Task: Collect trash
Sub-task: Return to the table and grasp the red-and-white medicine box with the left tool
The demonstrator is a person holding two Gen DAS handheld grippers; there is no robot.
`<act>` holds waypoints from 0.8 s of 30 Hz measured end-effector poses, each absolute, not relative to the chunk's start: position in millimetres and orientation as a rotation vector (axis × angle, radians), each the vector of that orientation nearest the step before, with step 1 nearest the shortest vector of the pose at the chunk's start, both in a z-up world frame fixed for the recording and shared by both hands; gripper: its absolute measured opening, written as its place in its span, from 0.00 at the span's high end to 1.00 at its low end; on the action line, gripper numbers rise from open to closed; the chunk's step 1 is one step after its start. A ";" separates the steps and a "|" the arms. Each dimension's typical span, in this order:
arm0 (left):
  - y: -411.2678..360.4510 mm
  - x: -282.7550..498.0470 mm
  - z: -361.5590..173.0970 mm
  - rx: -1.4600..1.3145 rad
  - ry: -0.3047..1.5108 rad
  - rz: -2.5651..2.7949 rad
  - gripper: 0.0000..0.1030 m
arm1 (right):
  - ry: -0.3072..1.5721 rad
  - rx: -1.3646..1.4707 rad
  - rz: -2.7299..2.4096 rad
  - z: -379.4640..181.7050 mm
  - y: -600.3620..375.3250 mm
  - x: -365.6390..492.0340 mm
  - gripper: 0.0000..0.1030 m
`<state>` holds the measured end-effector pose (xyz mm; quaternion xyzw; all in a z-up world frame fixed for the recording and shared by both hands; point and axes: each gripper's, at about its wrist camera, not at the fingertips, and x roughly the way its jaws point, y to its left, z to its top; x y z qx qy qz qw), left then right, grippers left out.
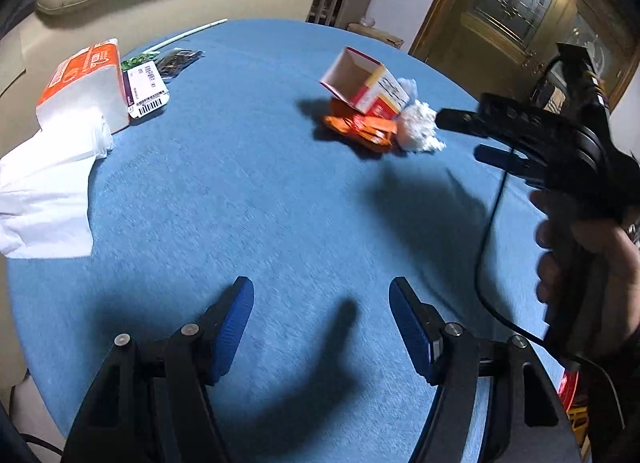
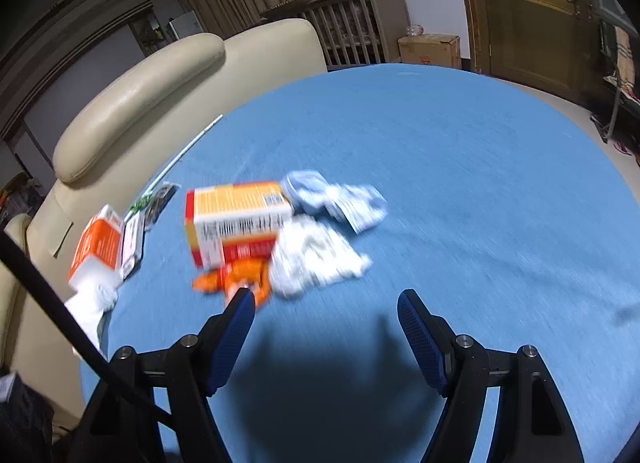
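Observation:
A pile of trash lies on the blue tablecloth (image 1: 240, 191): an open cardboard box (image 1: 366, 81), orange wrappers (image 1: 360, 129) and crumpled white tissue (image 1: 418, 125). In the right wrist view the box (image 2: 236, 219), wrappers (image 2: 240, 277), tissue (image 2: 316, 255) and a bluish wad (image 2: 332, 195) lie just ahead of my right gripper (image 2: 326, 303), which is open and empty. That right gripper (image 1: 464, 135) shows in the left wrist view, close beside the tissue. My left gripper (image 1: 322, 291) is open and empty above bare cloth near the table's front.
An orange tissue pack (image 1: 86, 83) with tissue pulled out (image 1: 44, 199) lies at the left edge, beside a barcode-labelled packet (image 1: 146, 89) and a dark packet (image 1: 178, 59). A thin white stick (image 1: 188, 33) lies behind. A cream armchair (image 2: 152, 91) stands against the table.

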<state>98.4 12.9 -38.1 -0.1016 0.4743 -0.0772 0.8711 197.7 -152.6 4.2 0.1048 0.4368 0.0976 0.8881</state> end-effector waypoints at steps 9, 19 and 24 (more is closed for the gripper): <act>23.4 133.4 -22.4 -0.219 0.941 -0.154 0.31 | 0.958 0.162 0.223 -15.4 -127.0 241.4 0.67; -0.2 211.3 9.5 -0.168 0.882 -0.235 0.27 | 0.934 0.182 0.241 -3.7 -157.7 203.7 0.74; -18.4 257.9 23.9 -0.115 0.853 -0.257 0.25 | 0.914 0.215 0.237 5.7 -174.8 173.1 0.74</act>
